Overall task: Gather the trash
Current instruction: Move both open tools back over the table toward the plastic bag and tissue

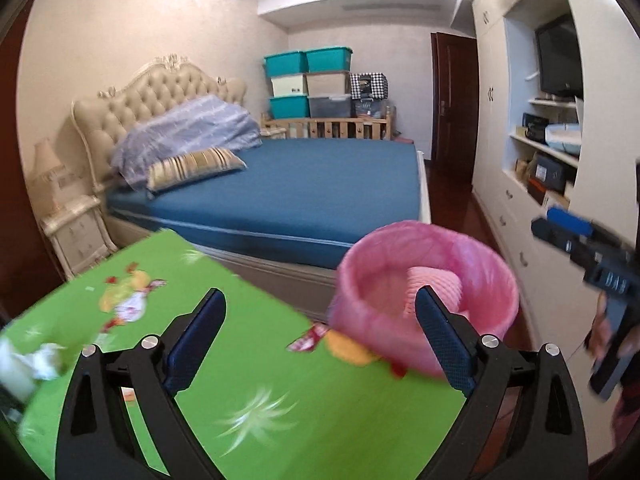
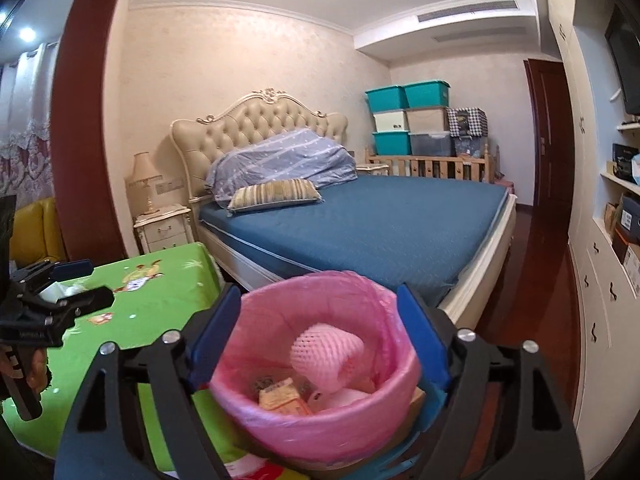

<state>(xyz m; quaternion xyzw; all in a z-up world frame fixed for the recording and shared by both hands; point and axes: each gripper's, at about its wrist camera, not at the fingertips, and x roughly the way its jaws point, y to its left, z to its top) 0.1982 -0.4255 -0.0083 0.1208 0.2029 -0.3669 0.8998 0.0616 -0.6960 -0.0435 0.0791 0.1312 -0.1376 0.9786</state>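
I had both tongs wide and empty — right gripper point(image 2: 320, 336) over the pink-lined bin point(image 2: 316, 420) holding a foam net point(image 2: 326, 356), left gripper point(image 1: 320, 340) above the green cloth point(image 1: 256, 368). Crumpled tissue point(image 1: 44, 360) lay left — bed point(image 2: 380, 224) beyond.

A green cartoon-print tabletop point(image 1: 256, 360) carries a pink-lined trash bin point(image 1: 428, 300) at its right edge, on the corner nearest the bed. Crumpled white tissue point(image 1: 42, 360) lies at the left edge. The middle of the cloth is bare.
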